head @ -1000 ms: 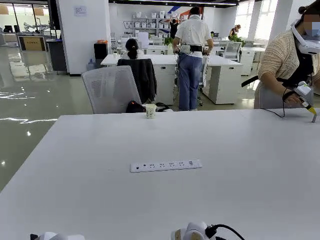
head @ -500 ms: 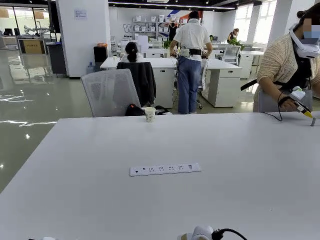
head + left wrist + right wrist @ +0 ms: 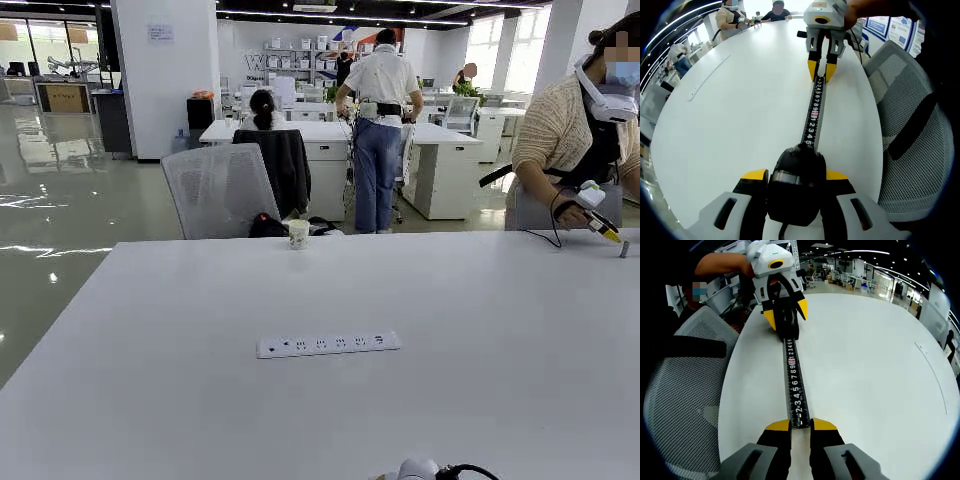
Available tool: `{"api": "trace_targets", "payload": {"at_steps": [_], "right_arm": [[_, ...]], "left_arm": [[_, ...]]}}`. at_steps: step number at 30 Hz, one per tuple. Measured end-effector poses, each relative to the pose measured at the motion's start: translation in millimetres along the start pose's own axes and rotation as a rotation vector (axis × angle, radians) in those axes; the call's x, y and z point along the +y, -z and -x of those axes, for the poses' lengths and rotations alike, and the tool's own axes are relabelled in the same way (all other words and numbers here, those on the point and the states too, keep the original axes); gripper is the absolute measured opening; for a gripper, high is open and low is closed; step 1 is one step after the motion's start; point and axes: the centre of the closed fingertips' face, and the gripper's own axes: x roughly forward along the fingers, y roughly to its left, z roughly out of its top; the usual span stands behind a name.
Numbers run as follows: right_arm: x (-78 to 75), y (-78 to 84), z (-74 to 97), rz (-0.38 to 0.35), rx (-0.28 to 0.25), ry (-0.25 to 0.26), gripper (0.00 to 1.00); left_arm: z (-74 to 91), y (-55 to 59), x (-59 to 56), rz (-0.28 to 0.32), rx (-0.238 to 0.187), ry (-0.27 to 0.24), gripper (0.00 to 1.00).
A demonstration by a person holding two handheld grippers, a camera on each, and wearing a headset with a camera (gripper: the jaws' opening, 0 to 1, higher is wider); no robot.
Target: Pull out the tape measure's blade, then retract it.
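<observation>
Currently the left gripper [image 3: 796,174] is clamping both jaws around the black body of the tape measure [image 3: 796,192], low over the white table [image 3: 740,110]. The blade [image 3: 813,112] is running out straight from it, numbers facing up, towards the right gripper [image 3: 821,70]. That gripper's yellow-tipped jaws are pinching the blade's far end. The blade is stretching along the table's edge, beside a grey mesh chair [image 3: 910,150]; it seems to be lying on the surface, though that is hard to judge. Further across the table a white power strip [image 3: 328,344] is lying flat, and a paper cup [image 3: 298,233] is standing at the far edge.
</observation>
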Motion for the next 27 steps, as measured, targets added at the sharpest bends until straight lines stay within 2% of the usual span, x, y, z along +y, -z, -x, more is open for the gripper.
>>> {"api": "trace_targets", "payload": {"at_steps": [27], "right_arm": [[-3.5,22.7,12.7,-0.012,0.015,0.015,0.1]], "left_arm": [[-0.2,-0.5,-0.6,0.001,-0.003,-0.001,0.36]]}}
